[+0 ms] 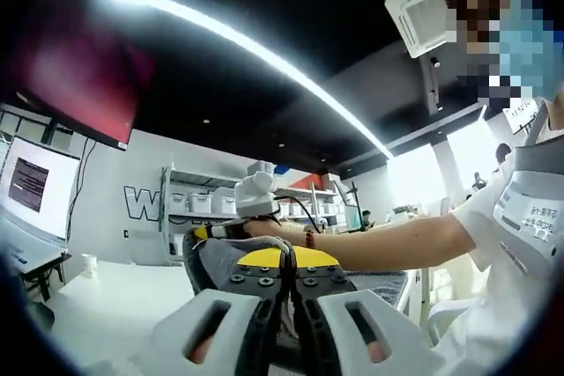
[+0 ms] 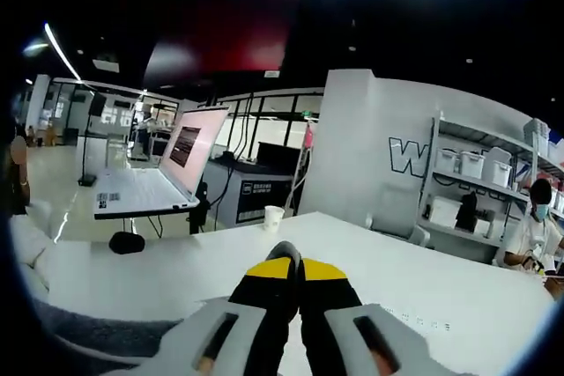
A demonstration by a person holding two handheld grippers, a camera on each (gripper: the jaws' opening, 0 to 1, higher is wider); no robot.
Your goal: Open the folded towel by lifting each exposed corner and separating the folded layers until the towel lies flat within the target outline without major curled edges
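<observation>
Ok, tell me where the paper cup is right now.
In the right gripper view, the paper cup stands on the white table's far edge, just above the right gripper, with the open laptop to its left.

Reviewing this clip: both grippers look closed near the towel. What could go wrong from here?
1. The left gripper has its jaws together with grey towel just behind the tips; whether it holds any cloth is unclear, so a lift may come up empty.
2. The right gripper is shut over bare table, the towel off to its left.
3. A paper cup stands ahead and could tip.
</observation>
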